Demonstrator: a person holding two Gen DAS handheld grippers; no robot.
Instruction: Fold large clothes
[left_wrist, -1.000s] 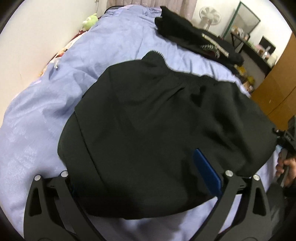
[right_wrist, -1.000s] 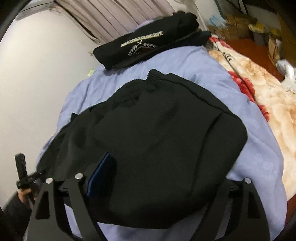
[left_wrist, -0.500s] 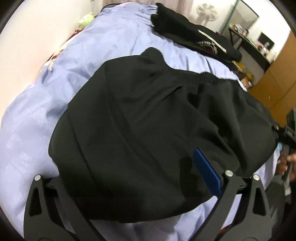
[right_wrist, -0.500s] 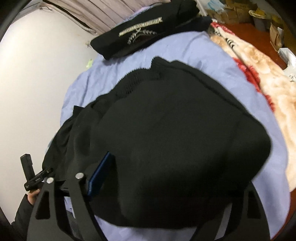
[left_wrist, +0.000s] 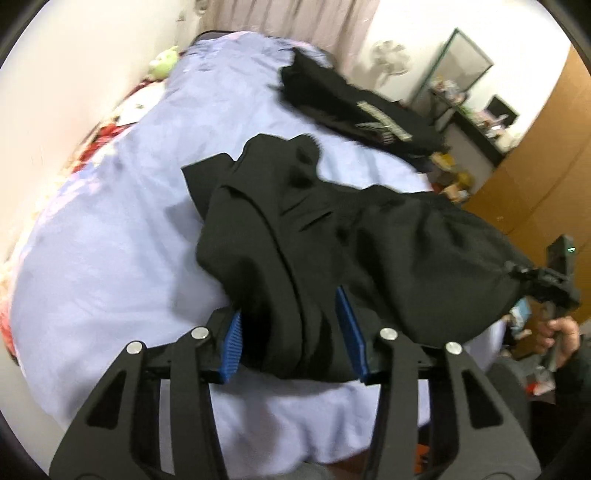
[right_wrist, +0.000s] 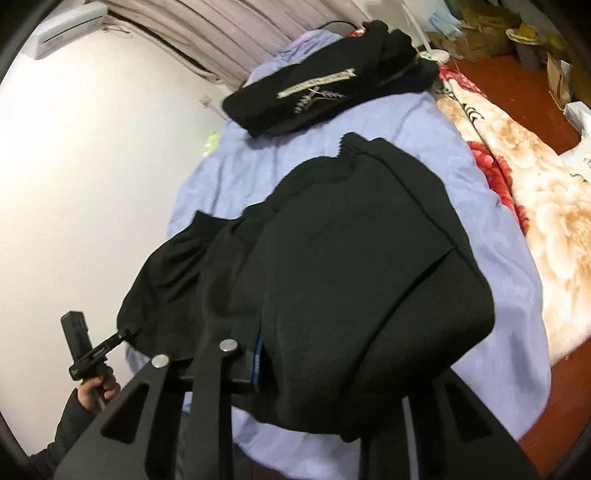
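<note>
A large black garment (left_wrist: 332, 229) lies bunched on the lilac bed sheet (left_wrist: 122, 229). My left gripper (left_wrist: 293, 332) is shut on its near edge, cloth bunched between the blue pads (left_wrist: 232, 339). My right gripper (right_wrist: 332, 362) is also closed on the near edge of the garment (right_wrist: 351, 258); one blue pad (right_wrist: 257, 360) shows, the other finger is hidden under cloth. The garment is lifted at the near side between both grippers. The right gripper also shows in the left wrist view (left_wrist: 550, 273).
A folded black garment with a pale printed emblem (right_wrist: 325, 92) lies at the far end of the bed. A floral blanket (right_wrist: 535, 177) hangs on the right side. A white wall (right_wrist: 92, 166) runs along the left. A wooden wardrobe (left_wrist: 535, 177), fan and cluttered shelf stand beyond.
Both grippers have closed on the garment's near edge and lifted it. The spread cloth has bunched up and pulled off the sheet on the left.
</note>
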